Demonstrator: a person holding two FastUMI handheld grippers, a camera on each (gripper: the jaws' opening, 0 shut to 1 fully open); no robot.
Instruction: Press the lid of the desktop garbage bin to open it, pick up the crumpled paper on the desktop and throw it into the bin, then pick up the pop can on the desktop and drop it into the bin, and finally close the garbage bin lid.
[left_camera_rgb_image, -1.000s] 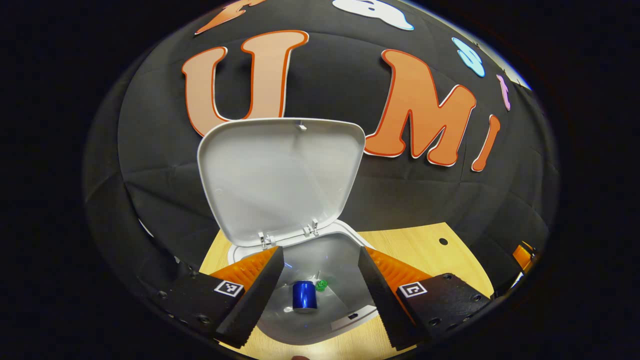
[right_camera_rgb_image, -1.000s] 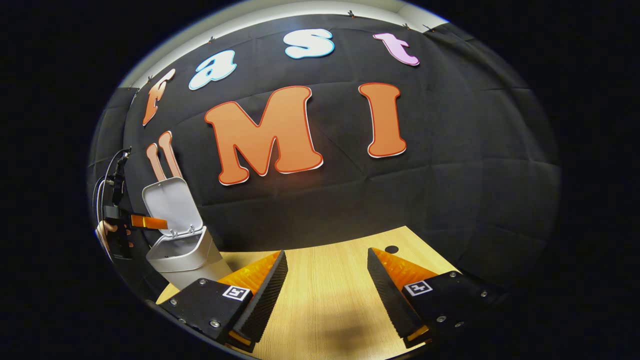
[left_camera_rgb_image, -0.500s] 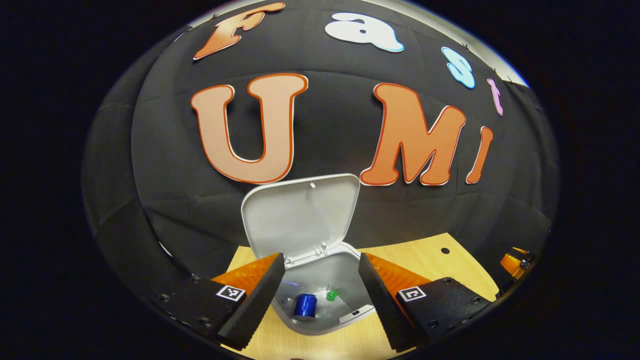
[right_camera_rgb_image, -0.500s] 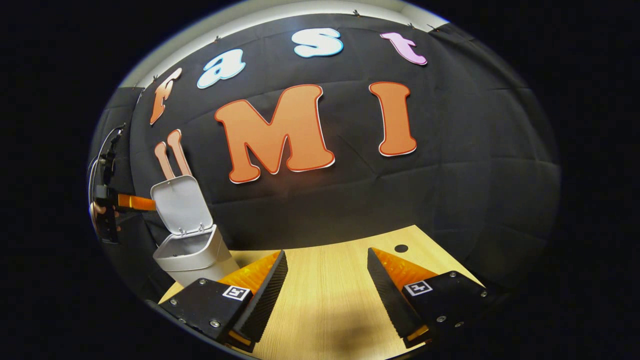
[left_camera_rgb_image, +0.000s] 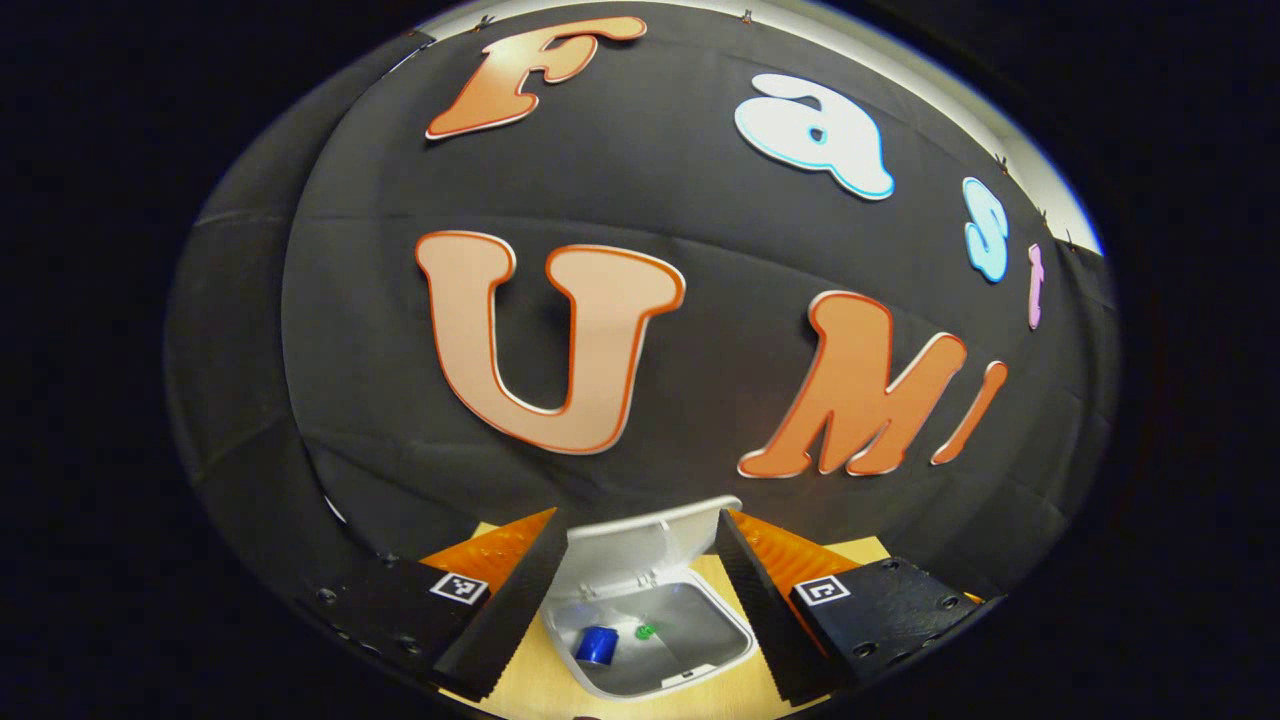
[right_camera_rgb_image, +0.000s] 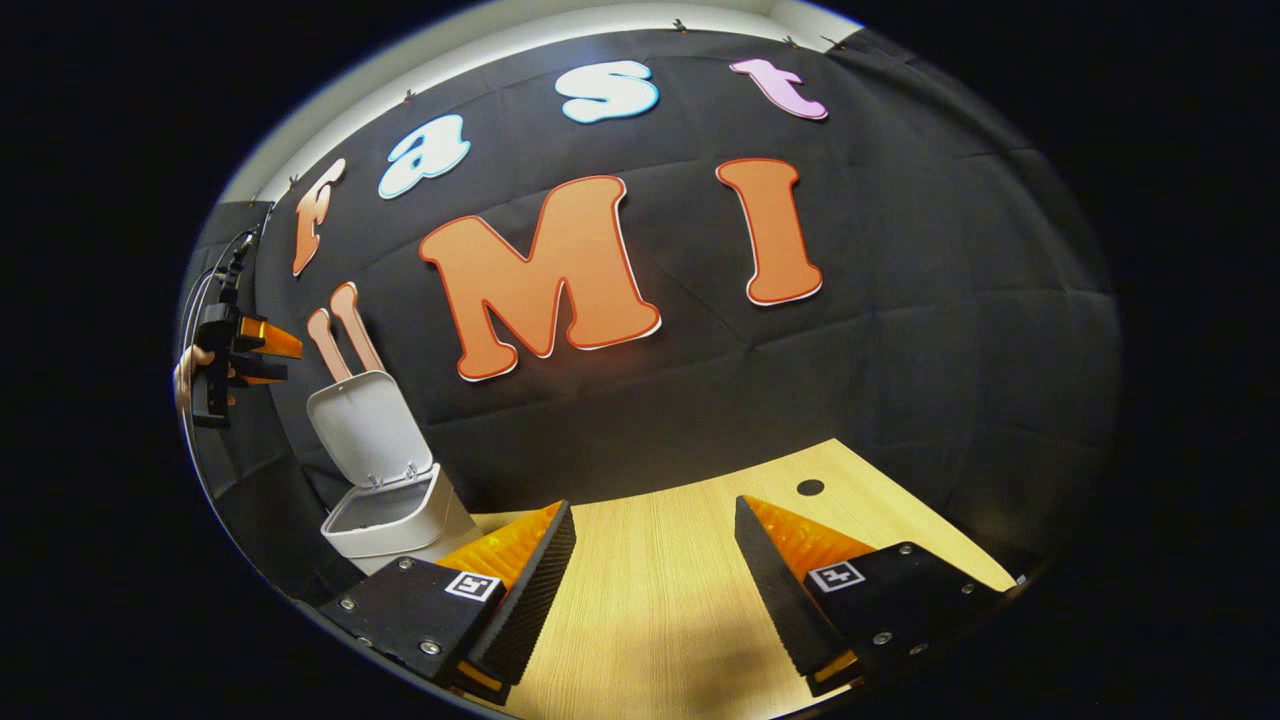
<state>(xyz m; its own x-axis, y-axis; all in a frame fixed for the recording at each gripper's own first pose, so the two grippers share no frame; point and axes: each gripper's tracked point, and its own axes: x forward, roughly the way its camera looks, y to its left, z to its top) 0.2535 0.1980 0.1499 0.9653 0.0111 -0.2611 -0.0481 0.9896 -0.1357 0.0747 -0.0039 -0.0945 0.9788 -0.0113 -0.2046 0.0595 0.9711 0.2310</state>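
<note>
We hold the left gripper (left_camera_rgb_image: 640, 600) high above the open bin (left_camera_rgb_image: 735, 632), jaws wide and empty; the pop can (left_camera_rgb_image: 597, 646) lies inside it. Our right gripper (right_camera_rgb_image: 655, 580) hovers over the table (right_camera_rgb_image: 660, 600), spread, gripping nothing.

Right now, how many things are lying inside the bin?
2: a blue can at the bottom left of the open bin, and a small green item just right of it. More may be hidden.
</note>
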